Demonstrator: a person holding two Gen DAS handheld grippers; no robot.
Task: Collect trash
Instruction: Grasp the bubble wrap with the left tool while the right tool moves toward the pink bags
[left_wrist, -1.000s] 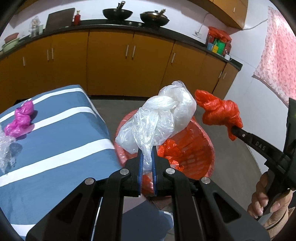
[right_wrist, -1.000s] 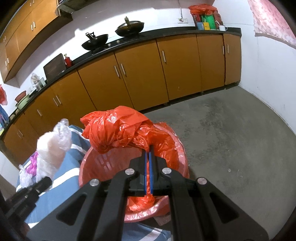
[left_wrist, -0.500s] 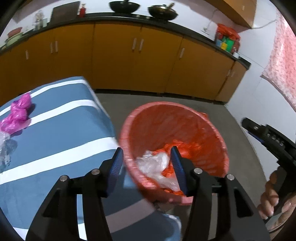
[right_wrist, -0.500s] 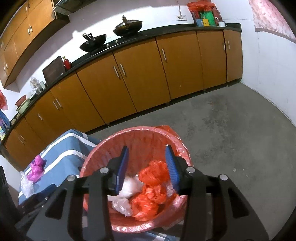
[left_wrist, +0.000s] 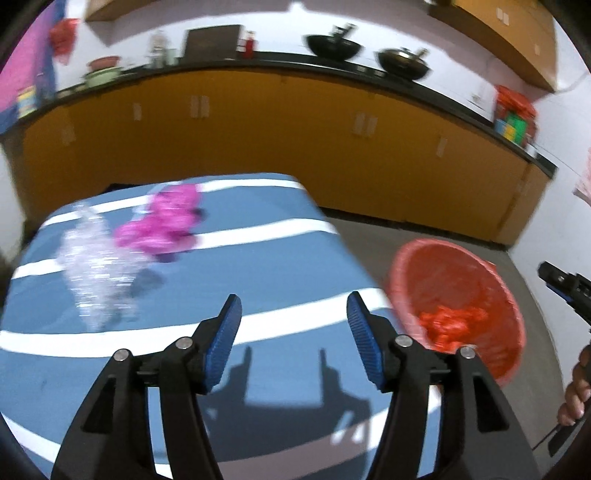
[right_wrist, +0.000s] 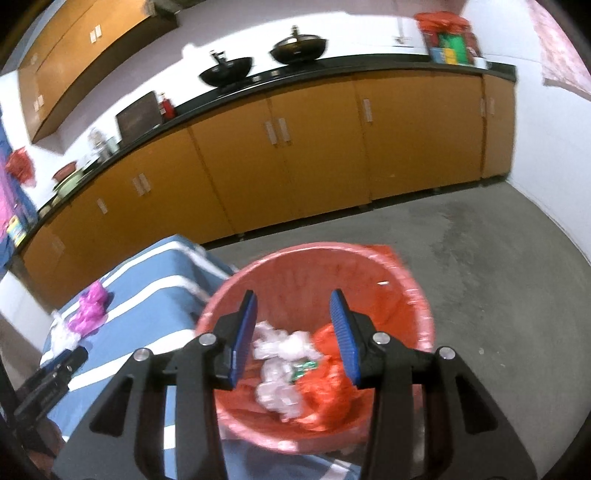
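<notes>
Now both empty: left gripper (left_wrist: 293, 339) just widened, right gripper (right_wrist: 293, 334) apart over bin (right_wrist: 417, 295); clear crumpled bag (left_wrist: 92, 258) may slip when pinched.

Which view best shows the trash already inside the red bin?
The right wrist view: it looks down into the red bin at clear and red bags. The left wrist view shows the bin sidelong, only red scraps visible.

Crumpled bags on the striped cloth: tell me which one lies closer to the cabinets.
The pink bag. It sits farther up the striped cloth toward the cabinets; the clear bag lies beside it, nearer the left gripper.
</notes>
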